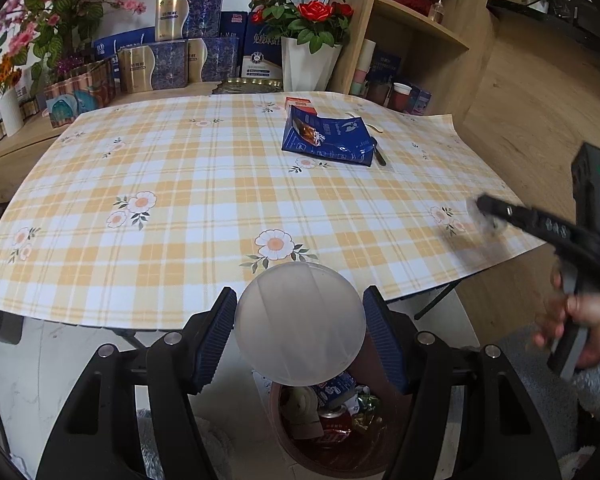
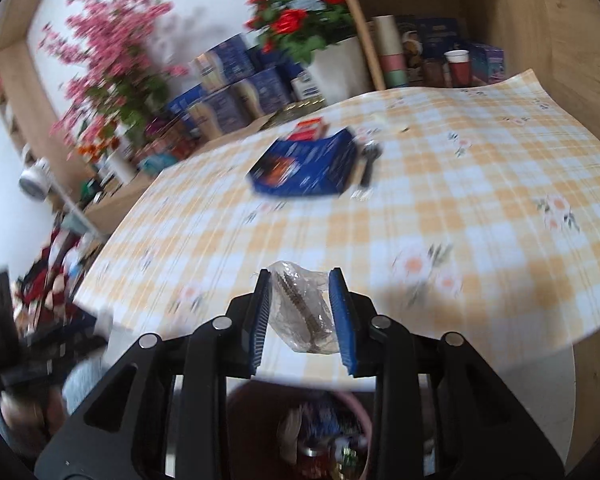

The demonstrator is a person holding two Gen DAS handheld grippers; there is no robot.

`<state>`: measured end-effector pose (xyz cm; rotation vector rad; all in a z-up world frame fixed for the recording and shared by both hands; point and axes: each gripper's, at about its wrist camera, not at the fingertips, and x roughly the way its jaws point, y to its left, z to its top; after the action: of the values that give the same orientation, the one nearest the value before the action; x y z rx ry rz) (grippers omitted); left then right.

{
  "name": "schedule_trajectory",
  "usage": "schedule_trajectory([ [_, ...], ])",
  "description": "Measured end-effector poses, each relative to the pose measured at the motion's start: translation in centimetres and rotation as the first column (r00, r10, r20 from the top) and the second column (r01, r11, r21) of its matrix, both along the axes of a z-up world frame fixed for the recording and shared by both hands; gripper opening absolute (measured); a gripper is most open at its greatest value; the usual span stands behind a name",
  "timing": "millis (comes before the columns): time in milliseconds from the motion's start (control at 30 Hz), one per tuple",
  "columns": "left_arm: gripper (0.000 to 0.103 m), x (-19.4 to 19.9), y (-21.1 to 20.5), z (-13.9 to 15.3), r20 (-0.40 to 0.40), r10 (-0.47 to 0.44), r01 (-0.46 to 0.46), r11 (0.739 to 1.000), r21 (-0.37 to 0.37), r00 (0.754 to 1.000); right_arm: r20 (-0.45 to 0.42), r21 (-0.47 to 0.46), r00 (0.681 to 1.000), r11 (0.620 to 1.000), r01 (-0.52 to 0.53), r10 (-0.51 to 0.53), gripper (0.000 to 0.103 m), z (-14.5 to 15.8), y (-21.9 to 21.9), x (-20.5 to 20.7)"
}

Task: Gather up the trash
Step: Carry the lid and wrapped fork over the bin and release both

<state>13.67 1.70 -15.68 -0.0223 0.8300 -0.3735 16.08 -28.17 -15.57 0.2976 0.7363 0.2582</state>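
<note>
The left gripper (image 1: 300, 330) grasps a frosted plastic cup (image 1: 300, 324) and the right gripper (image 2: 302, 316) clenches a crumpled clear wrapper (image 2: 304, 312), both at the bench's near edge above the brown round bin (image 1: 340, 456) holding a red can (image 1: 334, 426), cartons and wrappers.

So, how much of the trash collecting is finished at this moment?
Done: the bin below the table edge already holds a can and wrappers. In hand: the left gripper holds a translucent cup above the bin; the right gripper grips a clear wrapper. Left: the blue packet, the red box behind it, and a dark utensil on the tablecloth.
</note>
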Motion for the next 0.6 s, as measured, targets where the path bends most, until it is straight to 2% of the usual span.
schedule_trajectory([
  [133,0.064,-1.3,0.3,0.4,0.006,0.009,-0.009,1.0,-0.002,1.0,-0.031,-0.024,0.996,0.997,-0.079,0.078,0.032,-1.5,2.5,-3.5],
  [267,0.064,-2.1,0.5,0.7,0.01,0.014,-0.014,1.0,-0.009,1.0,-0.108,0.0,0.986,0.992,-0.125,0.124,0.032,-4.3,4.4,-5.5],
  [400,0.064,-2.8,0.3,0.9,0.017,0.009,-0.009,1.0,0.003,1.0,-0.153,-0.014,0.977,0.988,-0.151,0.147,0.032,-6.5,5.8,-6.4],
  [600,0.064,-3.4,0.6,0.7,0.006,0.009,-0.009,1.0,-0.008,1.0,-0.21,-0.041,0.966,0.986,-0.163,0.151,0.033,-8.3,6.4,-6.6],
])
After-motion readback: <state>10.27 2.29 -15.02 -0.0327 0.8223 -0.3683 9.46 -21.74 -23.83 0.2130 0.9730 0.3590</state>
